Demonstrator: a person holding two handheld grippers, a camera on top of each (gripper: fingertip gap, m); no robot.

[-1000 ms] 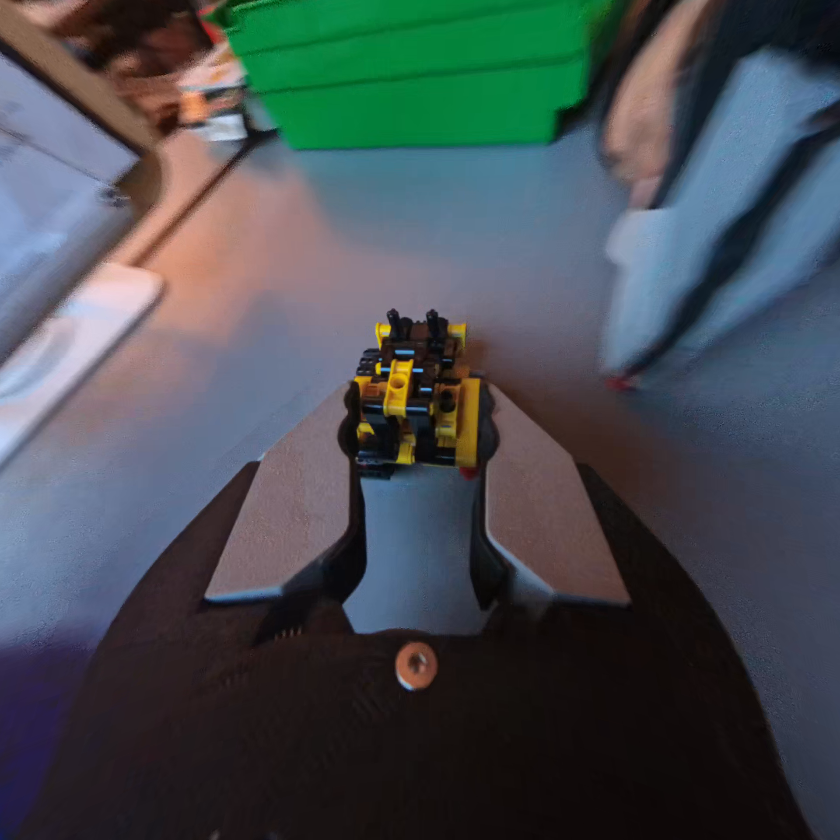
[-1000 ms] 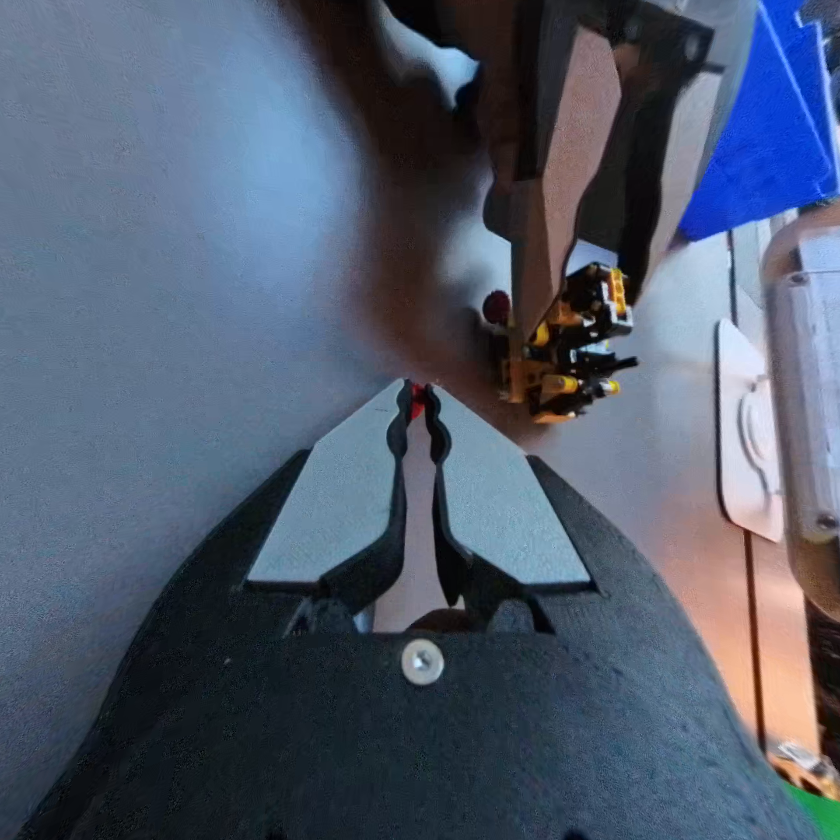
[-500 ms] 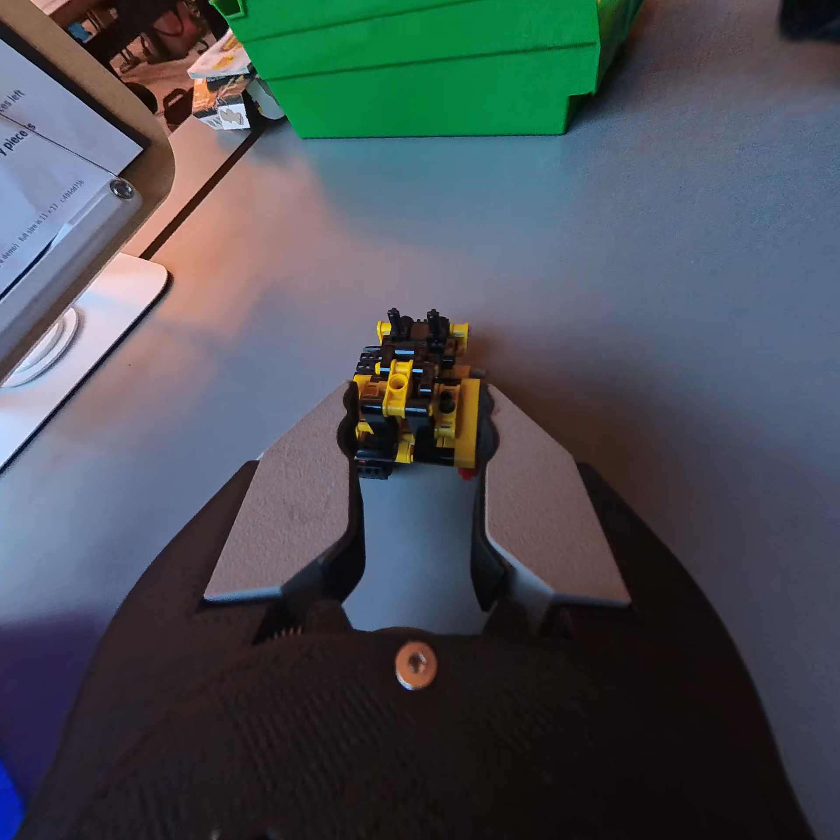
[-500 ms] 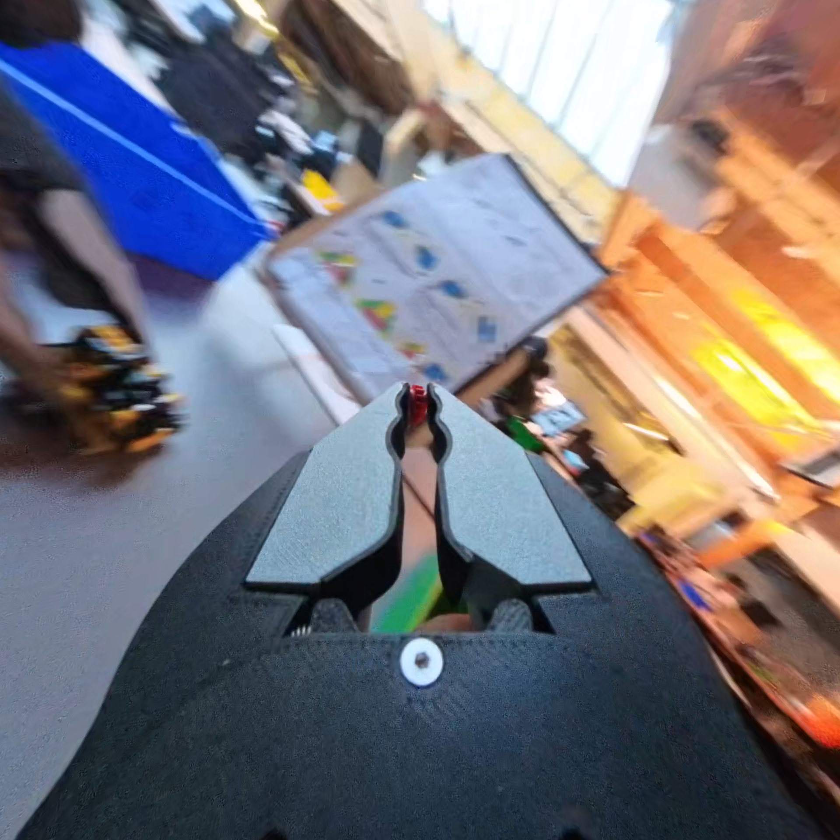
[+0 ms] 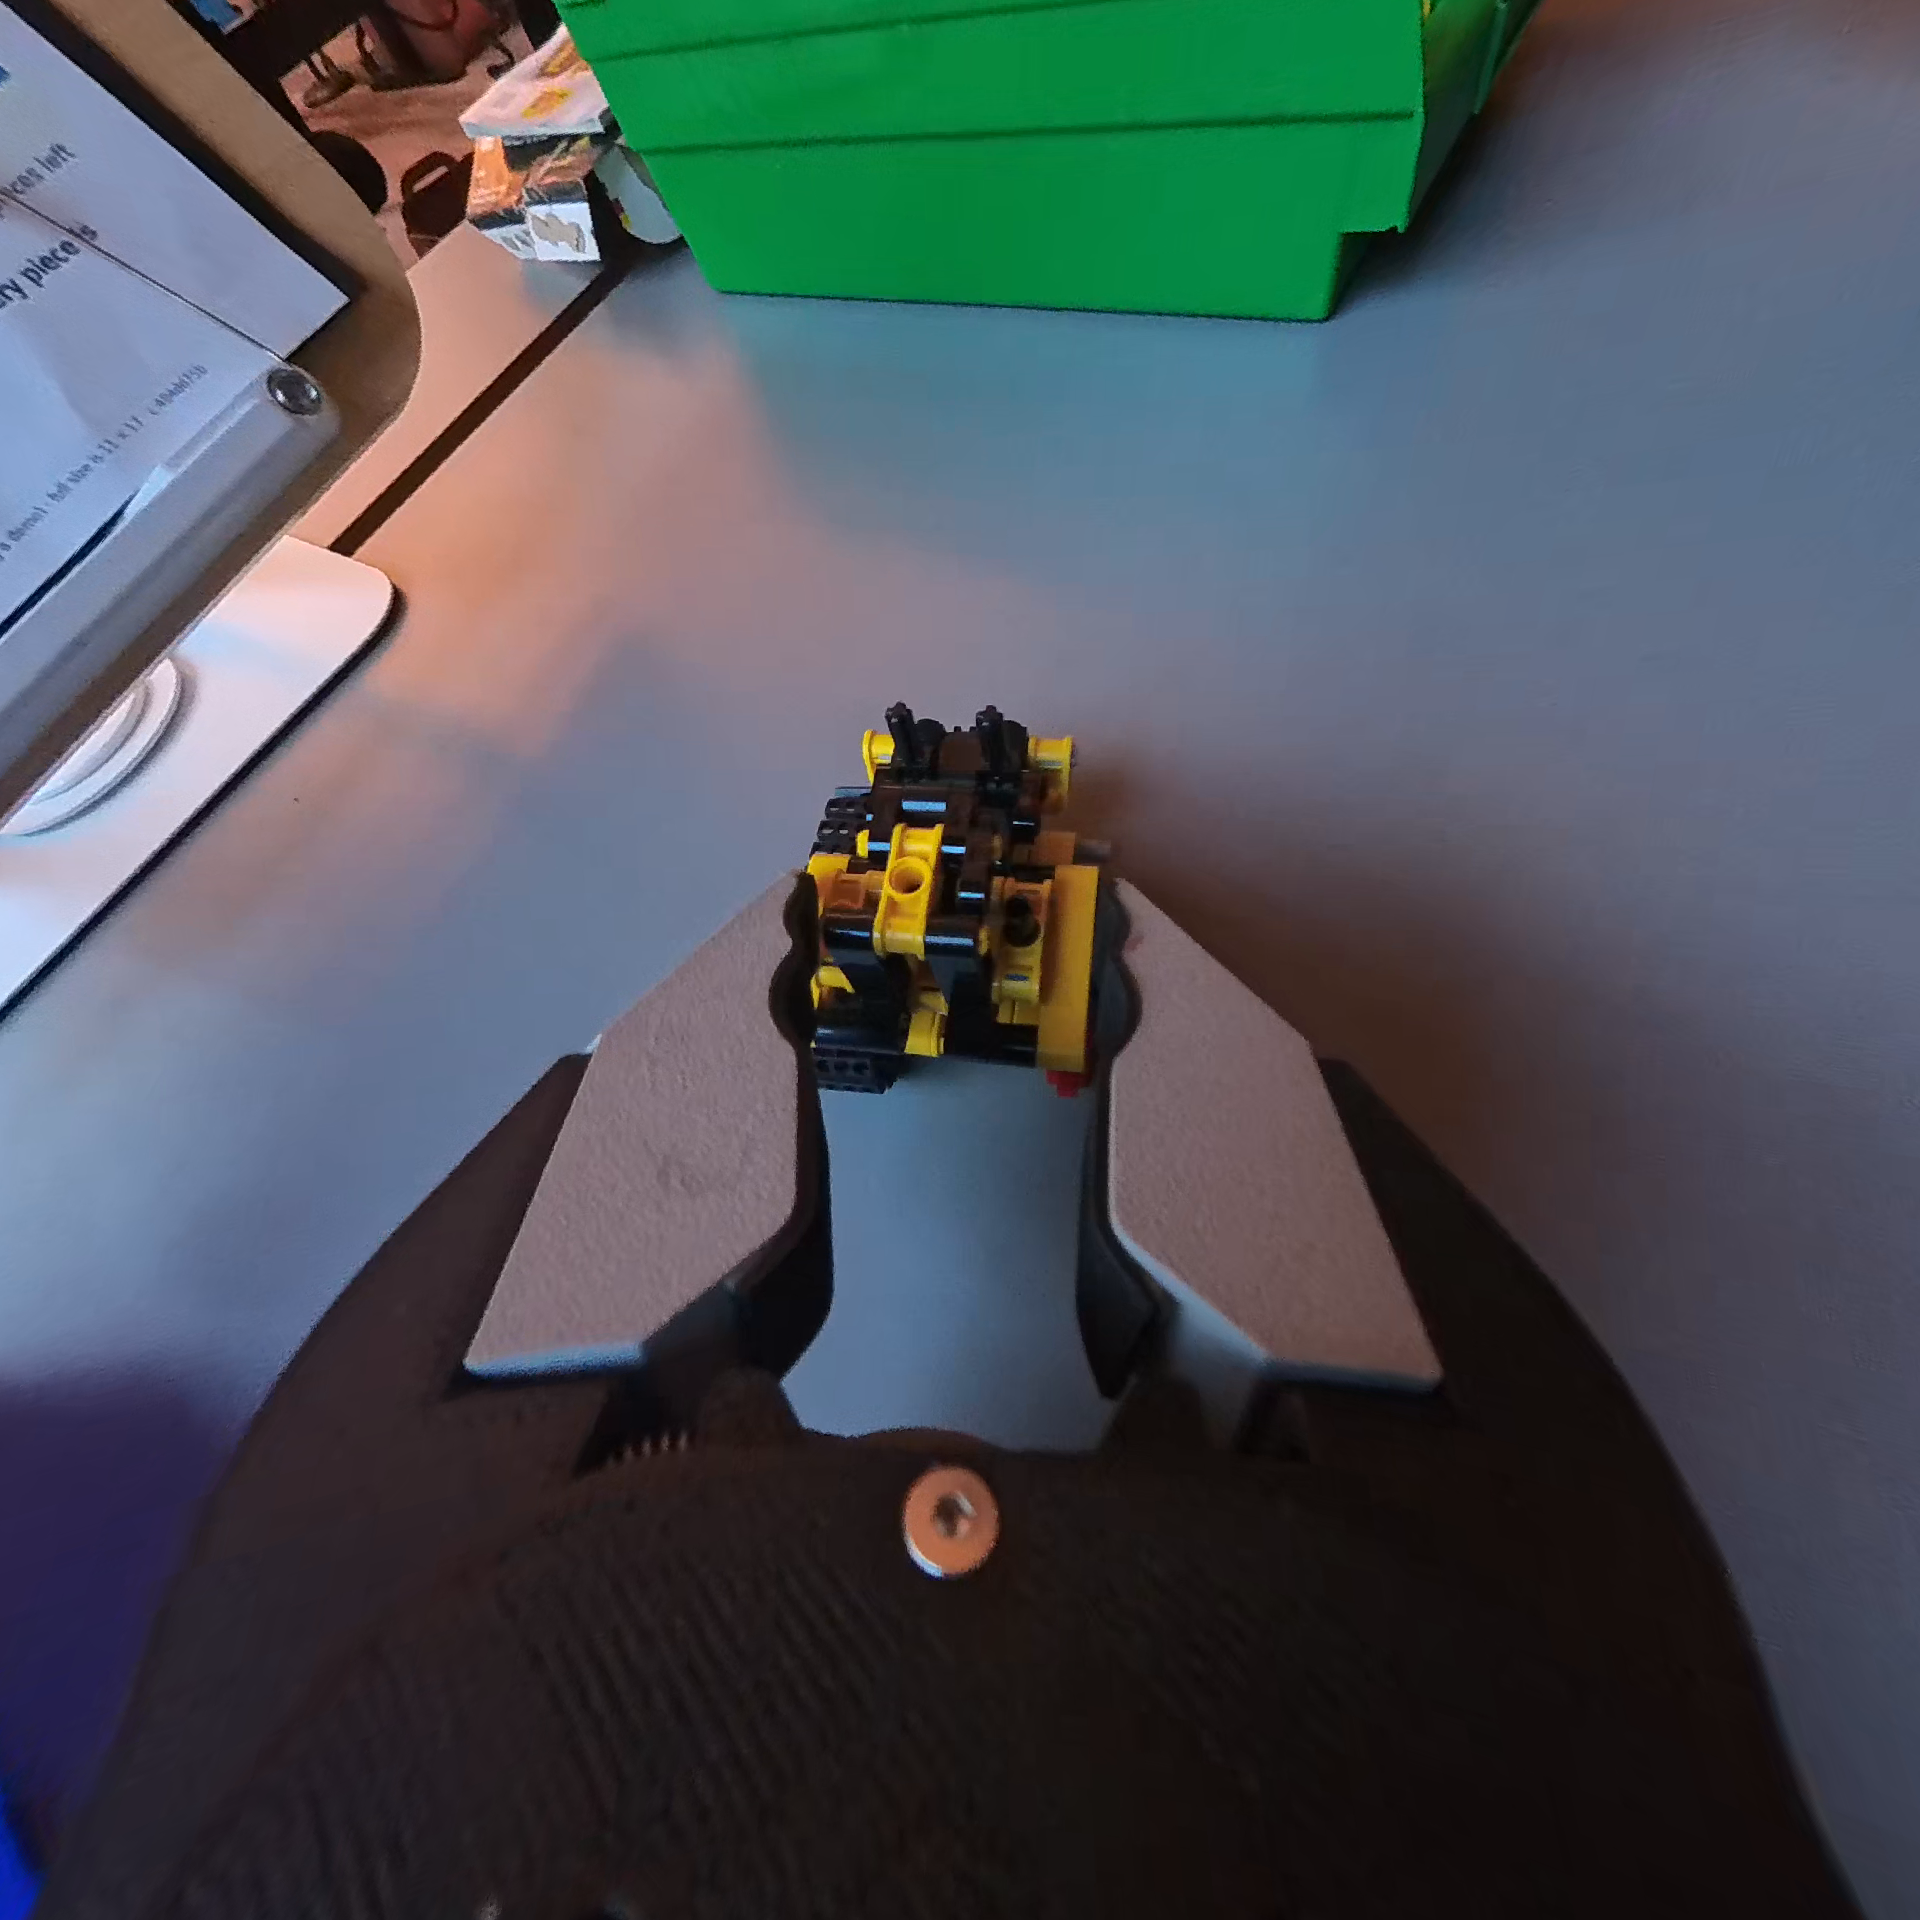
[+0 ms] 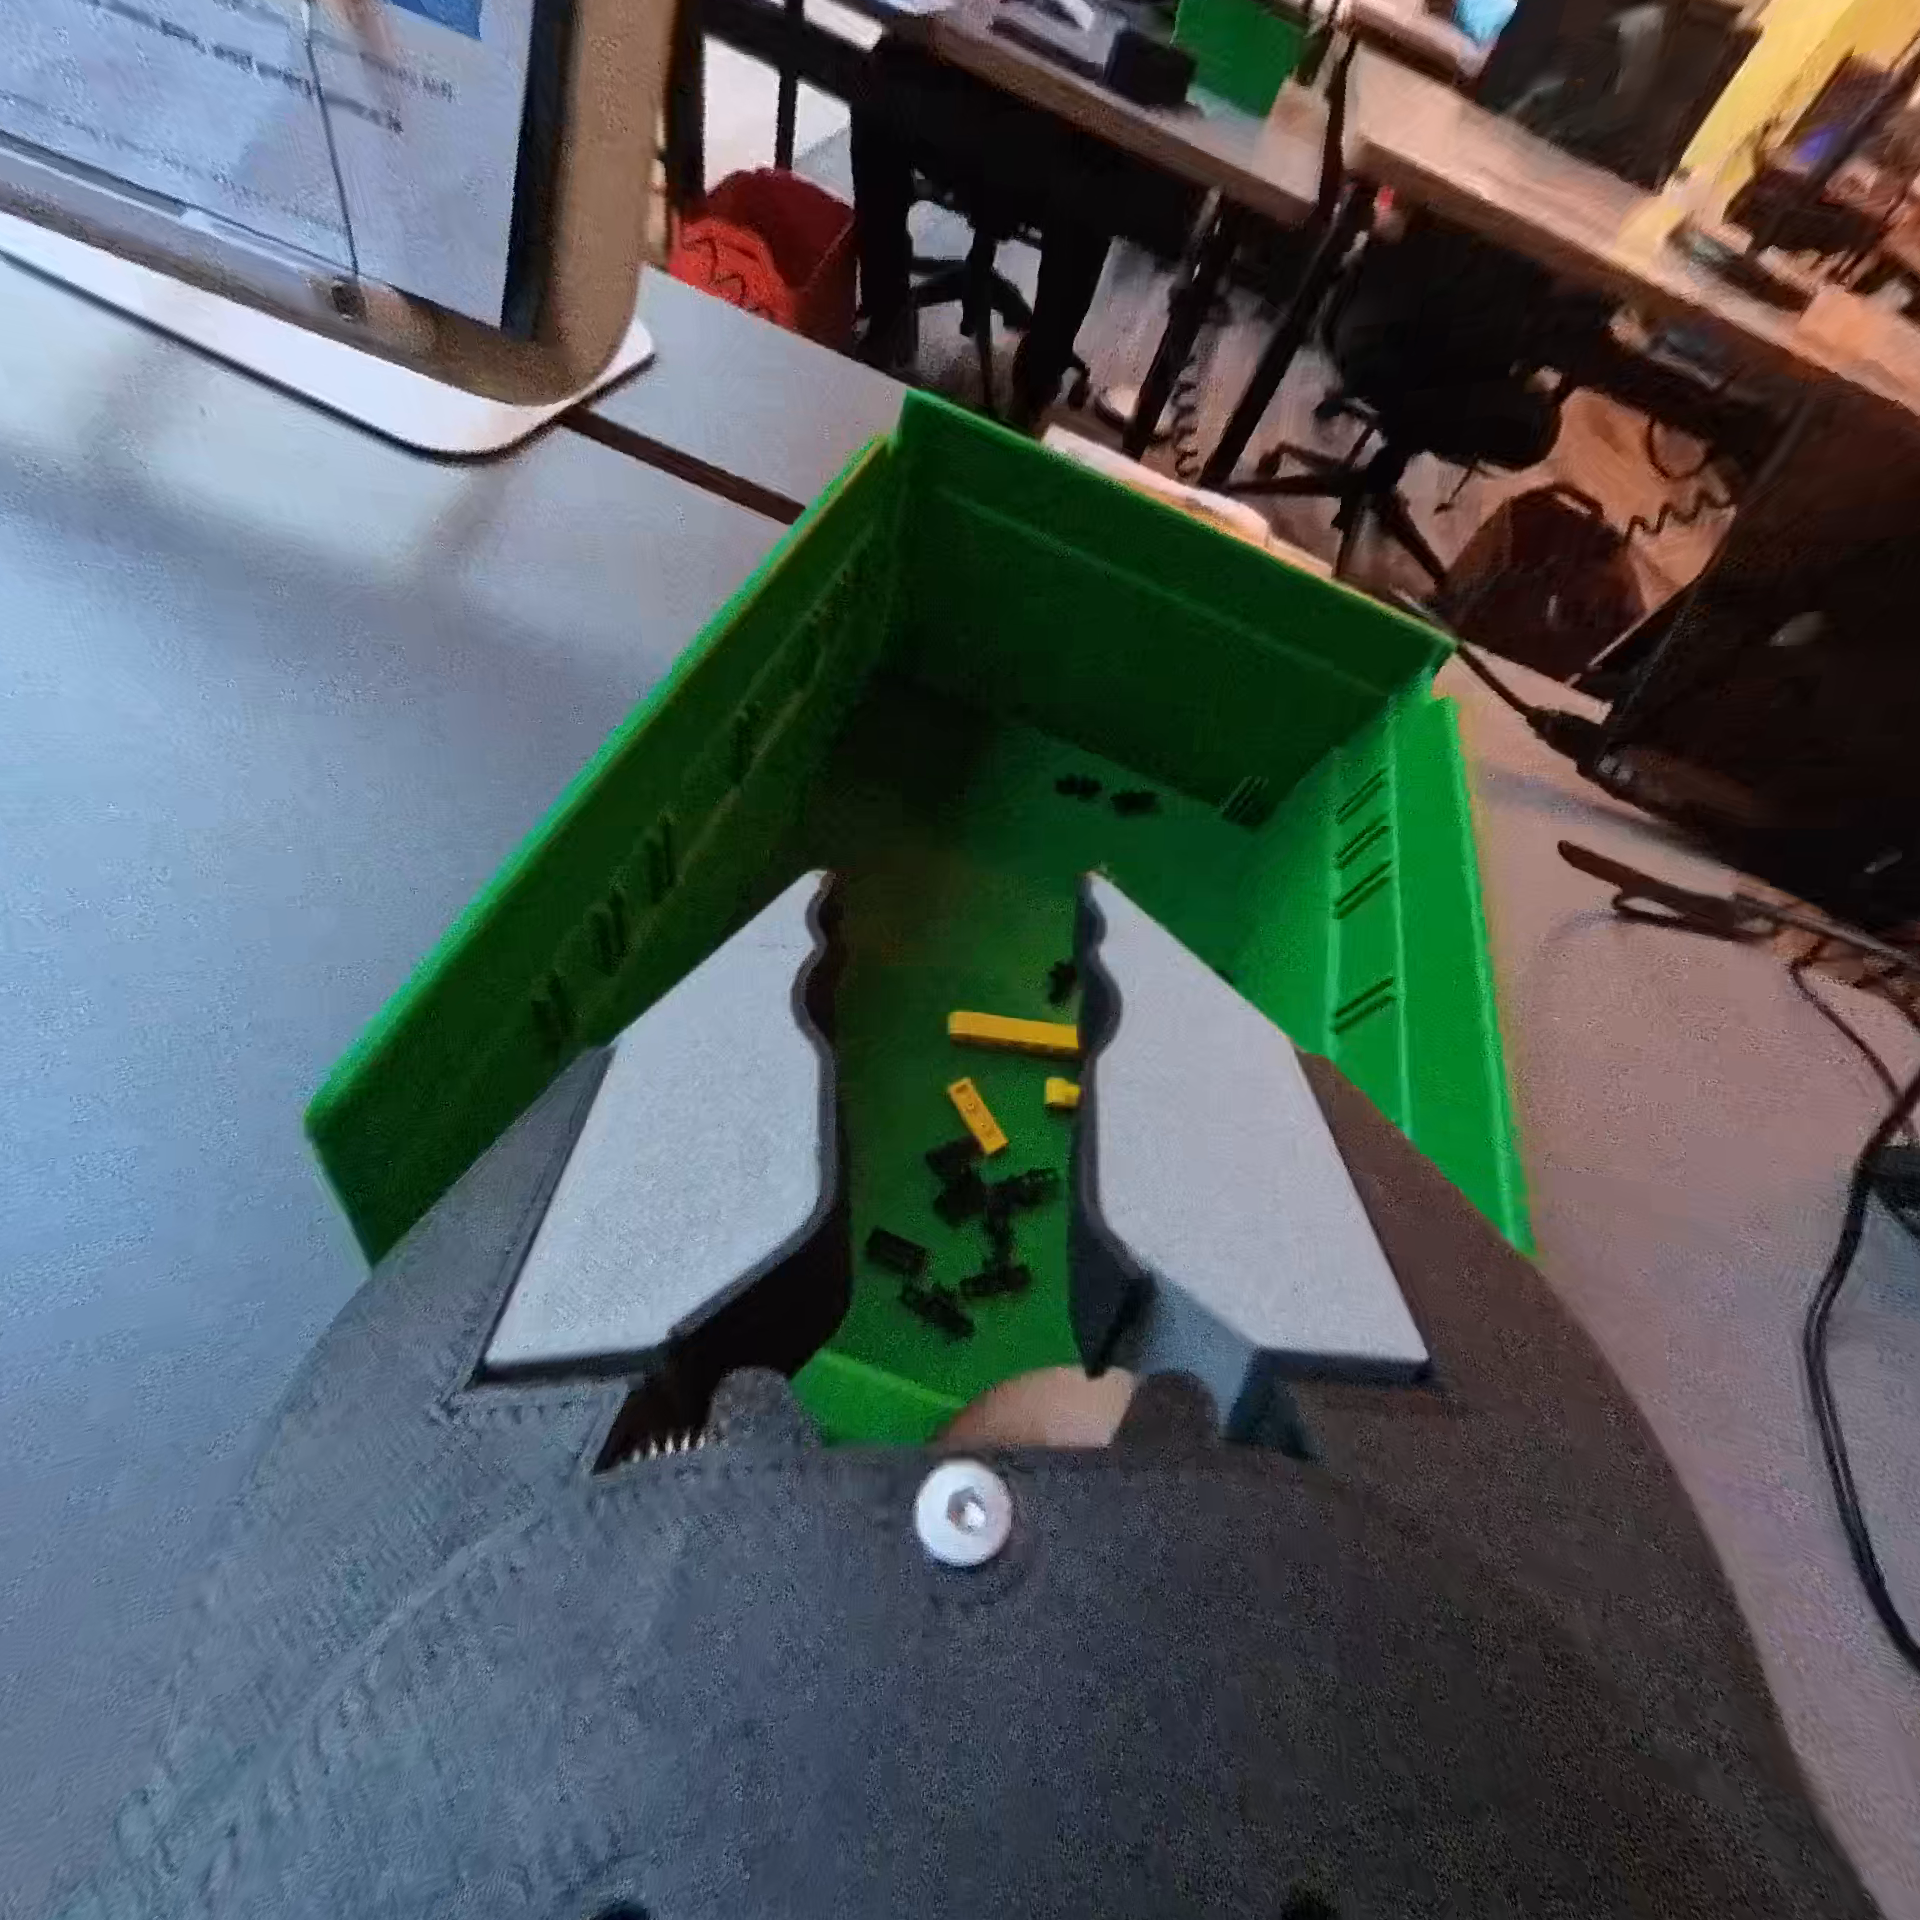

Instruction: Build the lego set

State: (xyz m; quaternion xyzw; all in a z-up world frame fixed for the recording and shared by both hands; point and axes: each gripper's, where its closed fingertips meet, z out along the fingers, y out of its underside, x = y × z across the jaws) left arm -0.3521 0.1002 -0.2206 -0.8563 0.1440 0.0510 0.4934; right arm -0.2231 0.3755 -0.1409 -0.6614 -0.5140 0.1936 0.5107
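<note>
In the left wrist view my left gripper [image 5: 956,894] is shut on a yellow and black lego model [image 5: 951,883] and holds it just over the grey table [image 5: 1351,623]. A small red part [image 5: 1065,1086] shows at the model's near right corner. In the right wrist view my right gripper [image 6: 956,883] is open and empty, hanging over a green bin [image 6: 644,894]. The bin's floor holds a long yellow piece [image 6: 1013,1031], a short yellow piece [image 6: 977,1114] and several black pieces [image 6: 966,1226].
The green bin [image 5: 1039,187] stands at the table's far edge in the left wrist view. A monitor [image 5: 125,312] on a flat stand [image 5: 260,665] is at the left. It also shows in the right wrist view [image 6: 260,135]. Cables [image 6: 1829,1195], chairs and desks lie beyond the table. My right fingertips sit around 30 cm from my left ones. The monitor [image 5: 125,312] is closer to my left gripper, around 25 cm from its tips; the right tips are 30 cm off.
My right gripper swung away from the model to above the green bin and opened. The small red piece it pinched is out of sight. My left gripper kept hold of the model.
</note>
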